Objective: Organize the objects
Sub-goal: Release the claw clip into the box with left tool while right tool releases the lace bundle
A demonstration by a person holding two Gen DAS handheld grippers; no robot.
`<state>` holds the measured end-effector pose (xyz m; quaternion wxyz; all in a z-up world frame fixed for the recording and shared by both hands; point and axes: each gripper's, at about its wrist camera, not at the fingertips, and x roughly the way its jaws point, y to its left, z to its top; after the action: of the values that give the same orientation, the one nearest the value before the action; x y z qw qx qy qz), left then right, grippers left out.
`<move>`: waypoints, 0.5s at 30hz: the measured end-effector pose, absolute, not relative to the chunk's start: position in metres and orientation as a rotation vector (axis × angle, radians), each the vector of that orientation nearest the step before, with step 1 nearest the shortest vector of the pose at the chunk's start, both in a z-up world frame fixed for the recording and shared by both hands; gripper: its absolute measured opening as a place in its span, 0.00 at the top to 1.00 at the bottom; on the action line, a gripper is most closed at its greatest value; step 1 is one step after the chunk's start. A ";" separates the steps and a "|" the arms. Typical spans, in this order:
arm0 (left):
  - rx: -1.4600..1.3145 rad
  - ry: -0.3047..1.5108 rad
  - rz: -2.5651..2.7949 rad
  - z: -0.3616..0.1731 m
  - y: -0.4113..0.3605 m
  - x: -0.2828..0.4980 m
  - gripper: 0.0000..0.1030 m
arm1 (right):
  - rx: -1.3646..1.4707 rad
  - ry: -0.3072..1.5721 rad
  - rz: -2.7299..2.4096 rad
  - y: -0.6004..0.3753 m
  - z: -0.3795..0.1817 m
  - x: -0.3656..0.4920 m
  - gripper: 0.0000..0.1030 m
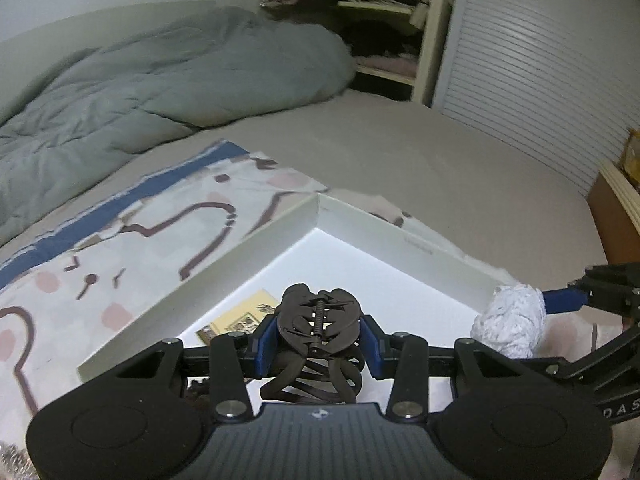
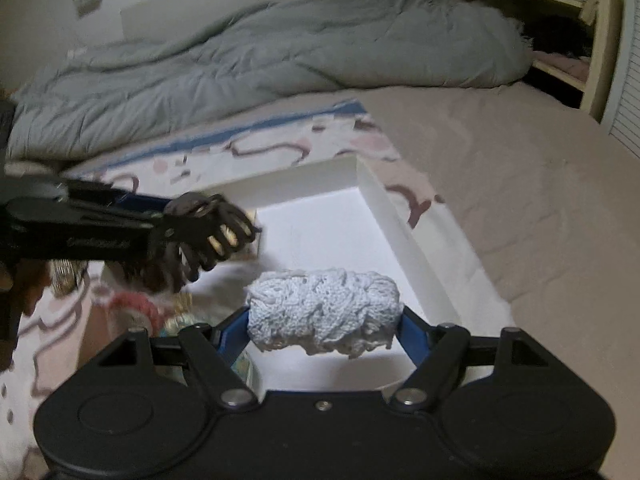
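We see the left gripper (image 1: 318,334) clamped on a dark claw hair clip (image 1: 318,320), its blue pads (image 1: 265,340) pressing both sides, held above the open white box (image 1: 224,264). The right gripper (image 2: 324,320) is clamped on a roll of white crocheted fabric (image 2: 324,308), gripped at its two ends and held crosswise over the same box. Inside the box, a small yellow card (image 1: 240,318) lies on the floor near the left wall. The box rests on a patterned cloth (image 1: 120,240) spread over the bed (image 1: 440,168); a grey duvet (image 1: 160,80) is bunched beyond. From the right wrist view, blurred small items (image 2: 136,312) lie just left of the box.
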<state>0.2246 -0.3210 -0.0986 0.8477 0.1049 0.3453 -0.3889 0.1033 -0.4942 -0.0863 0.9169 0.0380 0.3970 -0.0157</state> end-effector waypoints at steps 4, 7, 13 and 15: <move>0.192 0.731 -0.877 -0.108 -0.323 0.227 0.57 | 0.051 0.858 -0.015 -0.489 -0.096 0.109 0.25; 0.199 0.733 -0.911 -0.117 -0.326 0.228 0.56 | 0.036 0.891 -0.009 -0.486 -0.105 0.114 0.25; 0.168 0.779 -0.853 -0.132 -0.324 0.233 0.41 | 0.011 0.922 0.011 -0.480 -0.114 0.118 0.19; 0.174 0.787 -0.843 -0.131 -0.324 0.232 0.41 | -0.004 0.944 0.000 -0.478 -0.117 0.117 0.05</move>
<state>0.2323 -0.3237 -0.1314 0.8348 0.0822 0.3715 -0.3979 0.1173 -0.4778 -0.1173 0.8906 -0.0020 0.4548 0.0002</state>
